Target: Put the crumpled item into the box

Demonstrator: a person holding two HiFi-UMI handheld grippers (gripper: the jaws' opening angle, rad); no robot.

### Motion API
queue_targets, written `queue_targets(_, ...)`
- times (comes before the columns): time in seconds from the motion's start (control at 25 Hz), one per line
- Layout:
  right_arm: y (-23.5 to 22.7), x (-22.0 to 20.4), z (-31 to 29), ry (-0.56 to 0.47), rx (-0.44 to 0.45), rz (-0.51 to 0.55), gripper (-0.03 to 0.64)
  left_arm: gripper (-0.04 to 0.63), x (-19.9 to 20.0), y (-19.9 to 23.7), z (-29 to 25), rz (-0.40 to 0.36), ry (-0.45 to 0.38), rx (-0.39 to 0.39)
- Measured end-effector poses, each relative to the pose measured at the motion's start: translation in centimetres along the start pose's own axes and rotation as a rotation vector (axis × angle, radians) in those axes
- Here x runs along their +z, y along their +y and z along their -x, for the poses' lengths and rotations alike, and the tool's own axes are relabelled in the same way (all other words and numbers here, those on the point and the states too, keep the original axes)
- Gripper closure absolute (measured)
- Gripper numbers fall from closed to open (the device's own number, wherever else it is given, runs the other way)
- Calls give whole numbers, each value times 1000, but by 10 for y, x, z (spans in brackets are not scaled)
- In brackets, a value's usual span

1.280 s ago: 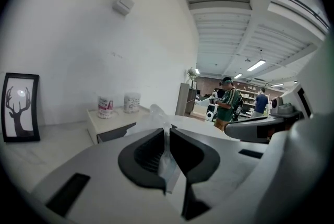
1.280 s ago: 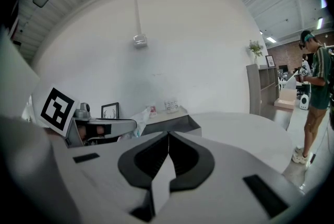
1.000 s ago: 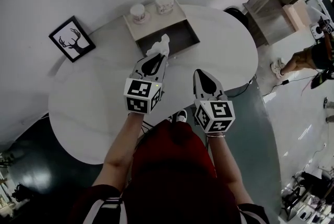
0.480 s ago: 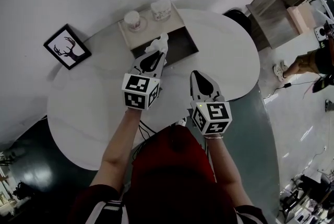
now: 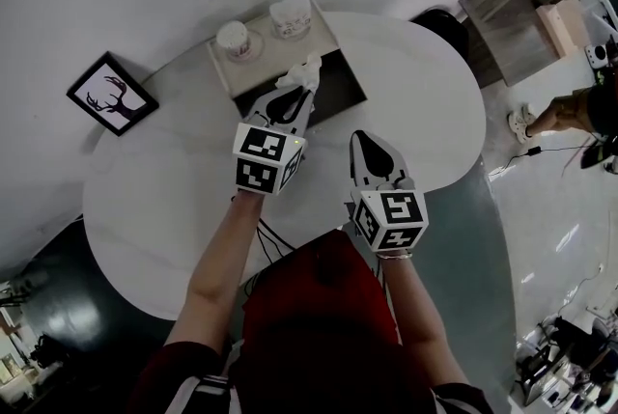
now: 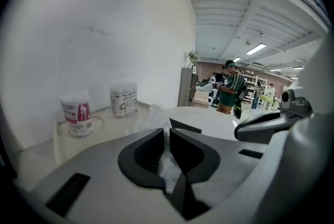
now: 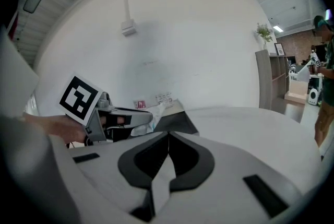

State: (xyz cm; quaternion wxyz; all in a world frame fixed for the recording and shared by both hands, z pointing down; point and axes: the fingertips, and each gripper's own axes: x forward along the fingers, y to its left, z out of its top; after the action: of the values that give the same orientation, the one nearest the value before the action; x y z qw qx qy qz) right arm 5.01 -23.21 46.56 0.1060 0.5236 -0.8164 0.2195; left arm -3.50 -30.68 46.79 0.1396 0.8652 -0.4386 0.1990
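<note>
One crumpled item pinched in L gripper, poking out above box; R gripper closed

White crumpled item — dark box

Soft, even light from ceiling strips; the bench is bright. Both gripper views bend fisheye-wise, with black corners.

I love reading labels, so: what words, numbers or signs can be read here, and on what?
Nothing here is legible.
Clear round jar with red label: print too small to read.
Clear round jar with white label: print blurred.
Black-and-white marker cubes: square patterns, no words.
Black-framed antler picture: no text.
</note>
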Motion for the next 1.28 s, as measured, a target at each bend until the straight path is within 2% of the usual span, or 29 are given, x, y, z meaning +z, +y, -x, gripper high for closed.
queue_targets(0.52, -9, -8, -11, 28, -5, -4, 601, 541, -24, -2, -27, -26, 127, -34)
queue_targets(1.28, -16, -7, -13, 38, -9, -14, 601, 541, -40, -6, -41, -27, 249, -56)
